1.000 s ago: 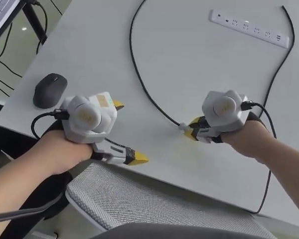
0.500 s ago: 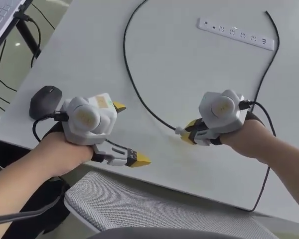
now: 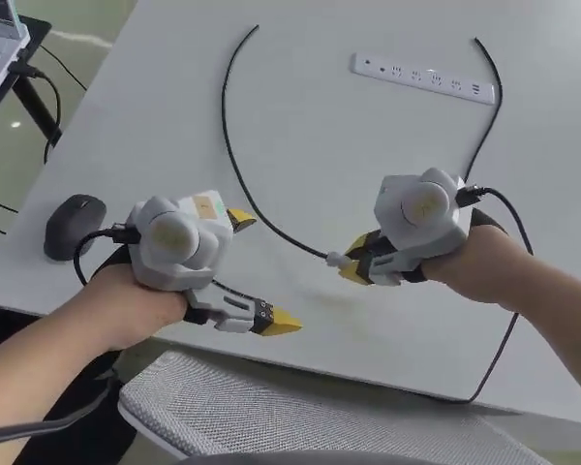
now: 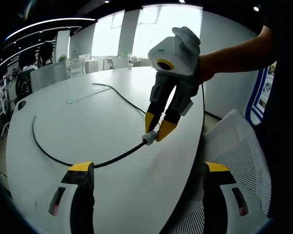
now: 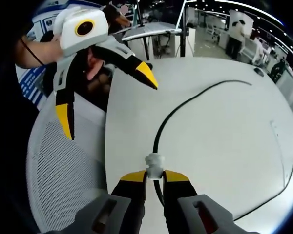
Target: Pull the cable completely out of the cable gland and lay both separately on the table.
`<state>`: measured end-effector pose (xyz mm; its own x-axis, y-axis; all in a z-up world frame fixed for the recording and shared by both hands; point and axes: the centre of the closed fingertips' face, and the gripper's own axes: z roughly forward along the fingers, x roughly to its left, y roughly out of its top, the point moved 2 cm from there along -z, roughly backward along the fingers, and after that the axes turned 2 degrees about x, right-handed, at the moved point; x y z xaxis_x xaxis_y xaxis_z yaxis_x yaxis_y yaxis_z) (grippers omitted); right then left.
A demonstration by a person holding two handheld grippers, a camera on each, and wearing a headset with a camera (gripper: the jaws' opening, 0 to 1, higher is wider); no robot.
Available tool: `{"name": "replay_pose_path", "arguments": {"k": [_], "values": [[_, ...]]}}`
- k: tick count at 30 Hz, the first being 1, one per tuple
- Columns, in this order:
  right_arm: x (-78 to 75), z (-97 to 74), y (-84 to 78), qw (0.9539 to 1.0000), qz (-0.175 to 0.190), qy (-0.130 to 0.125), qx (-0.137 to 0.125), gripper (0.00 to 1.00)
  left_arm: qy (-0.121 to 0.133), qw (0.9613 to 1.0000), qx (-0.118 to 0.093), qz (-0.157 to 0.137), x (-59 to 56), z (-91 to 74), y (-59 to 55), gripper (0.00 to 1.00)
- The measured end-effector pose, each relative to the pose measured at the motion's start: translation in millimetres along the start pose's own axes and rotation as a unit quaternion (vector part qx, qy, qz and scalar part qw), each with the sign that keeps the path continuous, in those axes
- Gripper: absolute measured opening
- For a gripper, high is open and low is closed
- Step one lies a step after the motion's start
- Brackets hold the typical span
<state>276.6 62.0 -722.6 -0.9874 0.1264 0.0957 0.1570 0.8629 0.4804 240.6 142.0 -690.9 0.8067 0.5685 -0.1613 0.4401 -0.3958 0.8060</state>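
Your right gripper (image 3: pixel 353 263) clamps white plastic cable gland (image 3: pixel 335 260) — thin black cable (image 3: pixel 234 174) trails toward 10 o'clock, near your wide-open, empty left gripper (image 3: pixel 265 271).

The table (image 3: pixel 368 145) is pale grey with a smooth top and a rounded front edge. A long black cable (image 3: pixel 224 116) lies on it in a wide curve from the far side towards the near edge, ending in a small white cable gland (image 3: pixel 335 260). A white power strip (image 3: pixel 422 78) lies flat farther back. A second black lead (image 3: pixel 500 92) runs past the strip's right end. A dark mouse (image 3: pixel 74 225) sits by the left edge.
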Motion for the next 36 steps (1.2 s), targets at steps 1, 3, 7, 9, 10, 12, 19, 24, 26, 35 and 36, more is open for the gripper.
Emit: {"name": "replay_pose_path", "arguments": {"k": [1,3,7,9,10,12,19,24,26,35,36], "values": [[1.3,-2.1,0.6,1.0,-0.001,0.0,0.0,0.07,-0.002,1.0,-0.002,0.001,-1.0,0.7,2.5,0.92],[4.9,-7.8,2.2,1.0,-0.007,0.001,0.0,0.07,-0.009,0.9999,-0.008,0.003,-3.1,3.2,9.4,0.91],[7.6,-16.7,4.2,0.9999,-0.016,0.003,-0.002,0.07,-0.018,0.9996,-0.017,0.014,-5.3,8.0,20.4,0.88],[8.9,-21.8,6.2,0.9997,-0.022,0.004,-0.001,0.07,-0.024,0.9995,-0.017,0.012,-5.1,11.0,23.2,0.88],[9.0,-23.8,7.4,0.9997,-0.025,0.003,-0.002,0.07,-0.026,0.9995,-0.017,0.012,-5.2,12.0,23.8,0.88],[9.2,-28.7,10.4,0.9995,-0.029,0.004,-0.004,0.07,-0.031,0.9993,-0.019,0.013,-5.4,13.7,26.2,0.86],[16.8,-37.7,18.9,0.9982,-0.06,0.01,-0.002,0.07,-0.048,0.9986,-0.023,0.01,-4.2,20.0,32.9,0.83],[23.3,-41.7,24.1,0.9969,-0.076,0.018,-0.008,0.07,-0.06,0.9976,-0.035,-0.004,-3.8,21.3,38.7,0.78],[25.8,-43.5,25.7,0.9964,-0.083,0.018,-0.009,0.07,-0.073,0.9965,-0.038,-0.007,-7.7,21.4,40.0,0.74],[32.7,-52.1,29.7,0.9942,-0.098,0.037,-0.024,0.07,-0.102,0.994,-0.04,-0.003,-17.1,22.5,42.6,0.6],[33.0,-53.1,29.7,0.9941,-0.098,0.039,-0.025,0.07,-0.106,0.9935,-0.042,-0.004,-18.2,22.3,43.7,0.59]]}}
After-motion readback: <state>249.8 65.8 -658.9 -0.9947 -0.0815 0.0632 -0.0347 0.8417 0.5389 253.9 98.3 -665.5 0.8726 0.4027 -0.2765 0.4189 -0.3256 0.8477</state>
